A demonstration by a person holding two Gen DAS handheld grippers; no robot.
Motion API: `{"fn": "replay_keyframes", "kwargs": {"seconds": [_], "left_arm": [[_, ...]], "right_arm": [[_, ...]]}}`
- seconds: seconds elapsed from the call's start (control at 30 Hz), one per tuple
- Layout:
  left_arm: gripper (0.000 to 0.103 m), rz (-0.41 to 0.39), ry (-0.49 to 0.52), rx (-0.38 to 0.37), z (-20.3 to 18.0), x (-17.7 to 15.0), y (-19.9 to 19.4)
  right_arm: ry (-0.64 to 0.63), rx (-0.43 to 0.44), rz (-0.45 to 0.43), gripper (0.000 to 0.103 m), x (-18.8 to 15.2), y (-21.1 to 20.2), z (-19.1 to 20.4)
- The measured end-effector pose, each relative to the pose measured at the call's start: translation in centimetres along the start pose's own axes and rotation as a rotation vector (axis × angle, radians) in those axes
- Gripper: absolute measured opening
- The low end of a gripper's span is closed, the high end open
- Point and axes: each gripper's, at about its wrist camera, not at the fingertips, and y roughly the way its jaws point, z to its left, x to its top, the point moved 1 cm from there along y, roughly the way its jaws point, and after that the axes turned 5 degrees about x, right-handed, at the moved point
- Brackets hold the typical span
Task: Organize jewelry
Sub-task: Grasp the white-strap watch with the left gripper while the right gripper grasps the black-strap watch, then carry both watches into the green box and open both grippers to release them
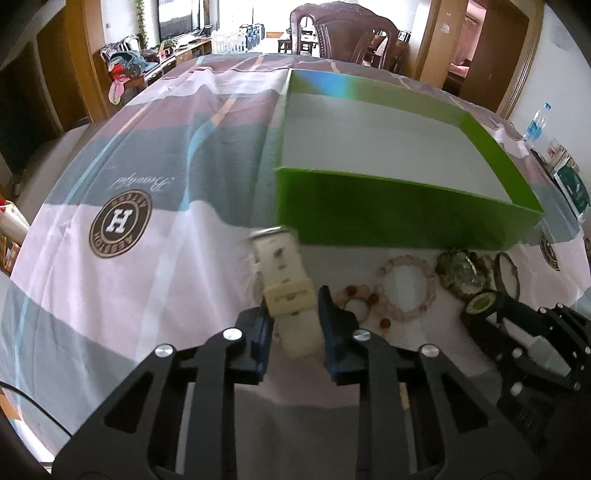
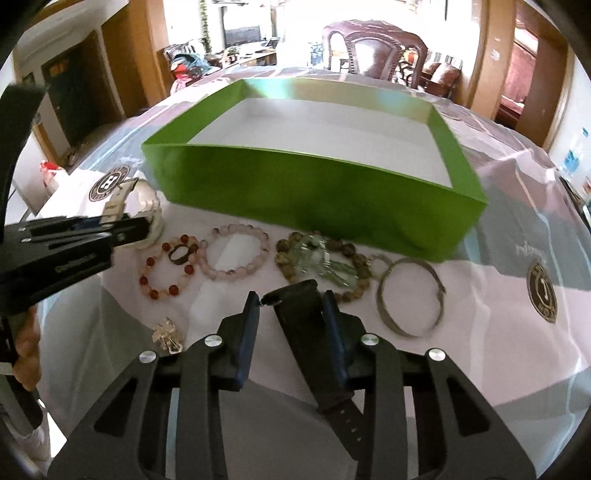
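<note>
The left gripper [image 1: 293,308] fingers clasp the cream rubber watch strap [image 1: 288,291], the right gripper [image 2: 291,310] fingers bracket the black watch strap [image 2: 310,325], both straps lying lengthwise between them, just before the open green cardboard box [image 2: 314,192].

— What do I have past the table edge?
— A dark carved wooden chair [image 1: 343,33] straight ahead of me. Behind it the room is washed out by strong daylight.
— To the left?
— A low wooden cabinet [image 1: 192,50] along a white wall, a dark screen [image 1: 181,16] above it, a leafy garland [image 1: 142,22] hanging beside that. A seat piled with clothes [image 1: 125,64] nearer.
— Right side?
— A wood-framed doorway [image 1: 491,48] into a pinkish room. Another wooden door frame [image 2: 114,70] at far left.
— Underneath?
— A cloth [image 1: 110,155] in pink and grey bands, round brown logo [image 1: 120,221] printed on it.
</note>
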Motion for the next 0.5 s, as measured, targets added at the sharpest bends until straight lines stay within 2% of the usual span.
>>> {"fn": "replay_keyframes", "kwargs": {"seconds": [0.07,0.2,0.5], "left_arm": [[0.018,-0.005,-0.006,-0.001,0.5,-0.4,-0.6],[0.018,-0.027,0.003,-0.027,1.2,-1.1,-2.7],[0.018,-0.096,0.039,-0.035,-0.3,-0.9,-6.1]], "right_arm": [[0.012,-0.013,-0.006,0.035,-0.1,-0.3,-0.4],[0.031,-0.024,-0.013,0.035,-0.3,-0.9,-0.9],[0.031,-0.023,-0.07,0.034,0.1,-3.0,-1.1]]}}
